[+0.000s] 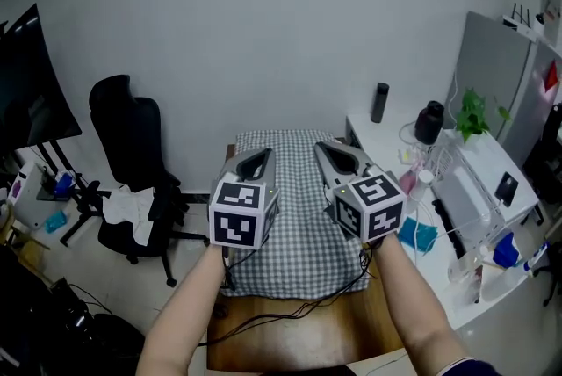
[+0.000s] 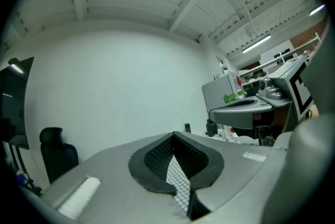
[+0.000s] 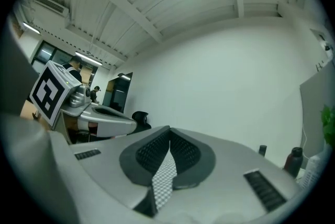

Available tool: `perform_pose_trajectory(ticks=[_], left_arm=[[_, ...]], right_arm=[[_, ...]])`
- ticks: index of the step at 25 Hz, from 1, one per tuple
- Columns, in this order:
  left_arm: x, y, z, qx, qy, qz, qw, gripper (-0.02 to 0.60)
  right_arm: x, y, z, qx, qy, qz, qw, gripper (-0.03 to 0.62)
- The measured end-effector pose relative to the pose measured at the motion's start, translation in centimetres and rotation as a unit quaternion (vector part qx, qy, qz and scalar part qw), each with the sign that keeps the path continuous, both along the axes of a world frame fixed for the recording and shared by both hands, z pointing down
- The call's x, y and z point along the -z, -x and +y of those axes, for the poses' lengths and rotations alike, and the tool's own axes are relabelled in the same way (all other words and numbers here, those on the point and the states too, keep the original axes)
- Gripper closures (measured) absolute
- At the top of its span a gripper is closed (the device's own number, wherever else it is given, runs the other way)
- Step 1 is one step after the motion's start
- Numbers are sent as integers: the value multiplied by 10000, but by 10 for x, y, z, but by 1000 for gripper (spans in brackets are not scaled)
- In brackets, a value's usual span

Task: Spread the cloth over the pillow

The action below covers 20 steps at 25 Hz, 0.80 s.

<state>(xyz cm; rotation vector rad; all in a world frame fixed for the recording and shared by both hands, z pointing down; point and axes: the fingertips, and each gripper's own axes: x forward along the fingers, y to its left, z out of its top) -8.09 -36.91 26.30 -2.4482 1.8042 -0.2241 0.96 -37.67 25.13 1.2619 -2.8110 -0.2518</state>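
A grey-and-white checked cloth (image 1: 299,225) hangs spread between my two grippers, which are raised side by side in front of me. The left gripper (image 1: 255,156) is shut on the cloth's far left edge, and a strip of cloth (image 2: 179,181) shows pinched between its jaws (image 2: 174,136). The right gripper (image 1: 338,153) is shut on the far right edge, with a strip of the same cloth (image 3: 165,178) between its jaws (image 3: 169,131). The cloth's near edge drapes down to a wooden surface (image 1: 290,339). No pillow is visible; the cloth hides whatever lies below it.
A black office chair (image 1: 132,155) with a white rag on its seat stands at the left, beside a dark monitor (image 1: 26,84). At the right, a white desk (image 1: 492,234) carries a dark bottle (image 1: 378,102), a plant (image 1: 474,115) and clutter. Black cables (image 1: 290,308) lie under the cloth's near edge.
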Motion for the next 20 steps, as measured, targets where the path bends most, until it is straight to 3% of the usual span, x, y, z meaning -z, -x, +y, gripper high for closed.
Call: perform_pose_trajectory(ticks=[7,15,20], left_arm=[[5,-4,79,-226,38,355,9991,571],[34,-16,193,-488,-359,450,9972,571],[49,-22,246,-646,-393,628,9952,571]], right_arm=[[29,2,87,47,-187,-205,9996,591],[52,-9,197,180,-238,-591,9978,590],[66,-8,250,276,-256,-865,9955,589]])
